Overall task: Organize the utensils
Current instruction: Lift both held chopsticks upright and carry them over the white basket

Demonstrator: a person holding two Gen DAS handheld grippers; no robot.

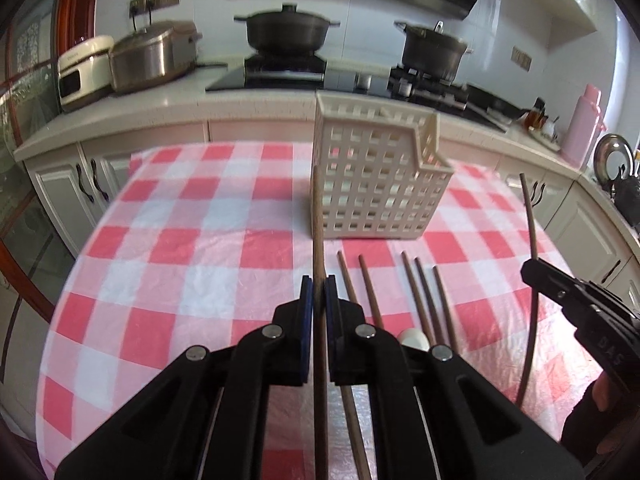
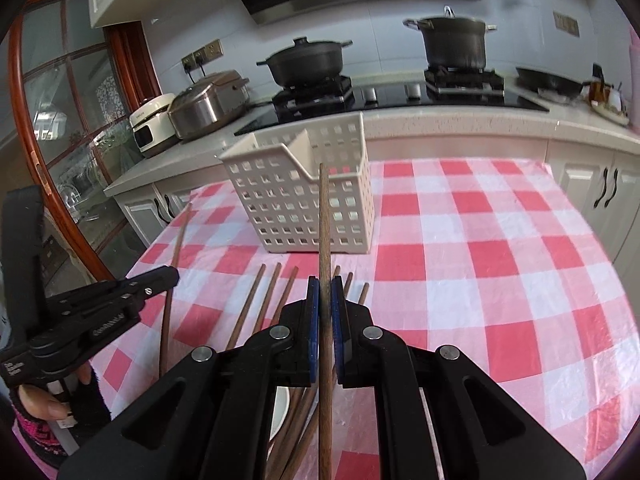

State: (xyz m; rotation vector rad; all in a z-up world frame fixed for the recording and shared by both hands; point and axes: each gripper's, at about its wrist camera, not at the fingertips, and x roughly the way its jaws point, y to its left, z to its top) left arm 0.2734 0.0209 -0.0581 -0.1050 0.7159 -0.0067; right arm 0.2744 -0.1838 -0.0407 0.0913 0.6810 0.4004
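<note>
My left gripper [image 1: 319, 286] is shut on a brown wooden chopstick [image 1: 318, 216] that points toward a cream perforated utensil basket [image 1: 376, 184] standing on the checked tablecloth. My right gripper [image 2: 325, 286] is shut on another brown chopstick [image 2: 325, 216], raised in front of the same basket [image 2: 304, 200]. Each gripper shows in the other's view: the right one [image 1: 532, 270] with its chopstick [image 1: 530, 216], the left one [image 2: 172, 276] with its chopstick [image 2: 178, 236]. Several more chopsticks [image 1: 416, 292] lie side by side on the cloth between basket and grippers, and they show in the right wrist view [image 2: 264, 300] too.
The table has a red-and-white checked cloth [image 1: 192, 240]. A small white object [image 1: 414, 338] lies by the chopsticks. Behind is a kitchen counter [image 1: 172, 108] with a rice cooker [image 1: 154, 54], stove pots [image 1: 288, 28] and a pink thermos [image 1: 582, 124].
</note>
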